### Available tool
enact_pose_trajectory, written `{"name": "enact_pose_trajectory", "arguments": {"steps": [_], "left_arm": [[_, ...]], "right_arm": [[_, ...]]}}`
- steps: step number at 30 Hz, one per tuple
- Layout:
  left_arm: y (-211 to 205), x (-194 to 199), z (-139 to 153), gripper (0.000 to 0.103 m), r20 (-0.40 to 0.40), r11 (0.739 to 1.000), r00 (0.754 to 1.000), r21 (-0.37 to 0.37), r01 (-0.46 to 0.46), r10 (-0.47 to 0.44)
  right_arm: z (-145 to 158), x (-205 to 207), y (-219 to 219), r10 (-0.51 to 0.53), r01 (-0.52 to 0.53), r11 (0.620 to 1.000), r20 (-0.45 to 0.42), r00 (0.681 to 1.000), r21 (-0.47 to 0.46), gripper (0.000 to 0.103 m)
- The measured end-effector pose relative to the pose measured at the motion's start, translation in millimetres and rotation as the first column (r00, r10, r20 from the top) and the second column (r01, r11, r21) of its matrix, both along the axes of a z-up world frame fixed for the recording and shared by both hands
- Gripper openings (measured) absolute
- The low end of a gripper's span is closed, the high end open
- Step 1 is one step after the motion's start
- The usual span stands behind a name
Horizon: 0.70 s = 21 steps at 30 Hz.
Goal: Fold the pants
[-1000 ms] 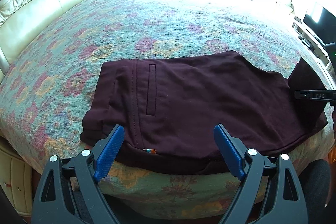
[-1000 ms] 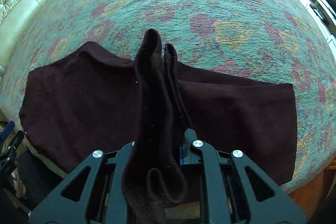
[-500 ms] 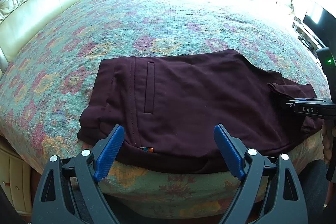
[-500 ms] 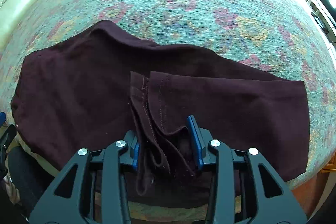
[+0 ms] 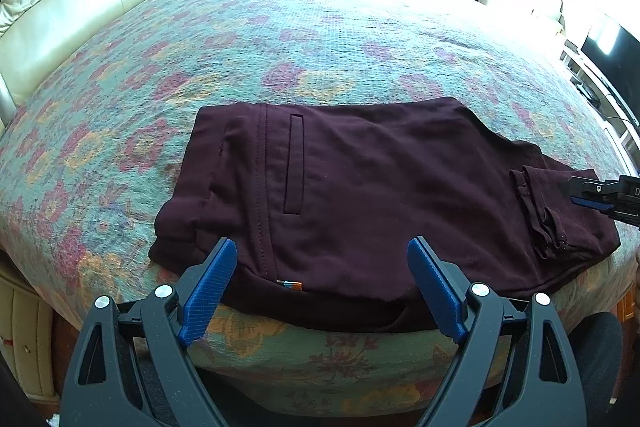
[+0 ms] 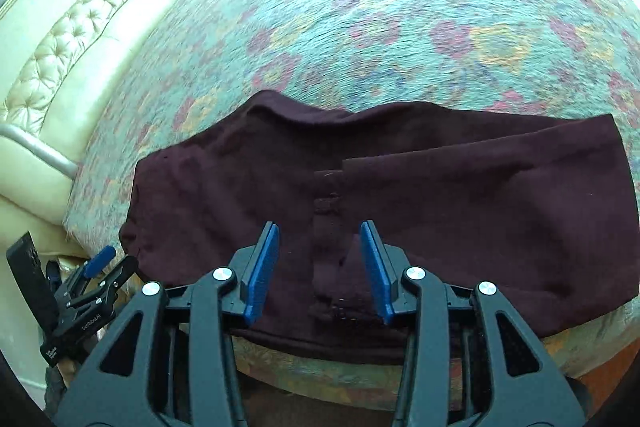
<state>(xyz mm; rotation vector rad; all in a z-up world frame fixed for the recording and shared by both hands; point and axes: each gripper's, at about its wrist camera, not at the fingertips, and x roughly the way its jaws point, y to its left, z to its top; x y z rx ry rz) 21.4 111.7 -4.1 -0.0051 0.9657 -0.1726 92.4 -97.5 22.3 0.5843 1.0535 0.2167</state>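
Dark maroon pants (image 5: 380, 187) lie on a teal bedspread (image 5: 320, 39) patterned with pink-and-yellow flowers.

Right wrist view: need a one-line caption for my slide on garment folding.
Open right hand-held gripper, jaws just opened, above the hem of dark maroon fabric pants on a floral bedspread.

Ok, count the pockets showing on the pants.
1: a slit pocket on the pants, running beside the waistband seam at the left end in the left wrist view. Others may be hidden underneath.
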Motion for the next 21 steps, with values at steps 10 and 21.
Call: {"name": "enact_pose_trajectory", "arguments": {"steps": [10, 21], "left_arm": [[2.5, 1.8, -6.3, 0.086, -0.018, 1.000, 1.000, 0.002, -0.008, 0.008], [57.6, 17.6, 12.9, 0.086, -0.001, 0.989, 0.997, -0.130, -0.072, 0.072]], "right_arm": [[-56.4, -7.2, -5.9, 0.013, 0.015, 0.953, -0.090, 0.996, 0.304, 0.043], [-51.7, -12.1, 4.6, 0.020, -0.013, 0.970, -0.025, 0.999, 0.244, 0.052]]}}
